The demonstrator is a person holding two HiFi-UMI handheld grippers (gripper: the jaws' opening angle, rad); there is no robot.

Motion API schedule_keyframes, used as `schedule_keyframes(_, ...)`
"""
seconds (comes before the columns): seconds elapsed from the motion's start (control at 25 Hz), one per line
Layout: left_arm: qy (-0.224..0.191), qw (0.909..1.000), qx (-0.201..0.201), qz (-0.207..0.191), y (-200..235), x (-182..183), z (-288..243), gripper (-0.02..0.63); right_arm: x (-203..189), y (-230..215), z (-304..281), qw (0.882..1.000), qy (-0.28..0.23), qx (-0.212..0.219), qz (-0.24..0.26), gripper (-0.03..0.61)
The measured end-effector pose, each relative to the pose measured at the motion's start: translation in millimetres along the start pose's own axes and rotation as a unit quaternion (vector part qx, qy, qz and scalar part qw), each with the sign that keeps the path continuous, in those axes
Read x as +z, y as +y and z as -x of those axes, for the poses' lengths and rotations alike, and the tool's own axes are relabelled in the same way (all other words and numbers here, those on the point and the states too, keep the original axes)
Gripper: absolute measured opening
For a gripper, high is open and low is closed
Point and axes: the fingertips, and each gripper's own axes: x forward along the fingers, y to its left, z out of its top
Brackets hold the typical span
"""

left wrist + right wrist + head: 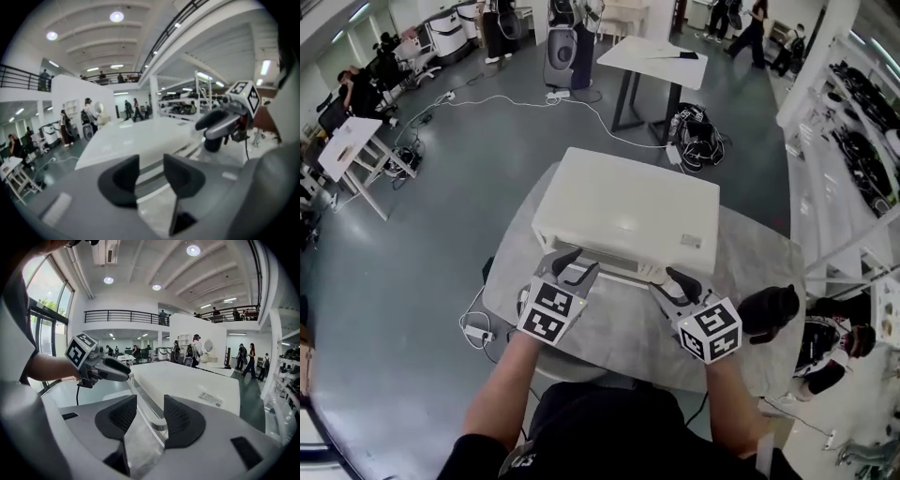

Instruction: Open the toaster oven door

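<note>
A white toaster oven [628, 211] stands on a round grey table [619, 328], with its front toward me. Its silver handle bar [614, 267] runs along the front upper edge. My left gripper [567, 262] is at the bar's left end and my right gripper [673, 279] at its right end. In the left gripper view the left gripper [151, 173] is open, and the bar [154, 169] shows in the gap without touching the pads. In the right gripper view the right gripper [150, 416] is also open, astride the handle bar [152, 414] with the pads clear of it.
A black object [769, 309] lies on the table's right edge, close to my right hand. A power adapter with its cable [476, 330] lies on the floor at the left. White tables [661, 61] and people stand farther back. Shelving [853, 141] lines the right side.
</note>
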Motion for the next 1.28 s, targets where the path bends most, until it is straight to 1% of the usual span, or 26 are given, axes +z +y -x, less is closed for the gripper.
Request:
schedule_keyframes(0.12,0.017,0.9991,-0.023,-0.032,8.1,-8.2,-7.3,0.179,-3.0,11.2,-17.1,0.999,0.03,-0.009,0.02,0.173)
schedule_keyframes(0.28,0.041,0.9961,-0.054,-0.057,12.6,-24.0,-14.5,0.204,-17.4,17.8,-31.9,0.996,0.07,-0.041,0.028,0.173)
schedule_keyframes(0.4,0.041,0.9939,-0.08,-0.063,11.0,-27.7,-16.3,0.207,-23.1,18.7,-37.3,0.994,0.079,-0.069,0.026,0.178)
schedule_keyframes(0.48,0.041,0.9921,-0.093,-0.073,7.7,-31.3,-16.4,0.209,-23.5,17.6,-37.6,0.992,0.083,-0.091,0.037,0.169)
schedule_keyframes(0.56,0.033,0.9918,-0.096,-0.078,6.1,-32.7,-15.0,0.218,-23.2,17.5,-37.2,0.989,0.084,-0.113,0.052,0.155)
schedule_keyframes(0.64,0.027,0.9924,-0.093,-0.076,5.9,-32.3,-13.1,0.219,-22.1,19.6,-36.0,0.988,0.078,-0.125,0.048,0.15)
schedule_keyframes(0.76,0.039,0.9926,-0.087,-0.075,-0.3,-39.9,-7.5,0.218,-28.2,28.8,-30.7,0.989,0.07,-0.126,0.027,0.148)
schedule_keyframes(0.88,0.054,0.9929,-0.076,-0.073,-6.4,-49.1,-1.0,0.219,-34.0,38.7,-26.0,0.99,0.064,-0.12,0.023,0.137)
schedule_keyframes(1.04,0.069,0.994,-0.065,-0.055,-15.1,-59.8,7.8,0.229,-42.7,49.9,-19.3,0.993,0.062,-0.104,0.008,0.12)
schedule_keyframes(1.28,0.095,0.9933,-0.048,-0.045,-28.0,-80.5,20.4,0.237,-58.3,70.6,-12.7,0.995,0.061,-0.077,-0.013,0.121)
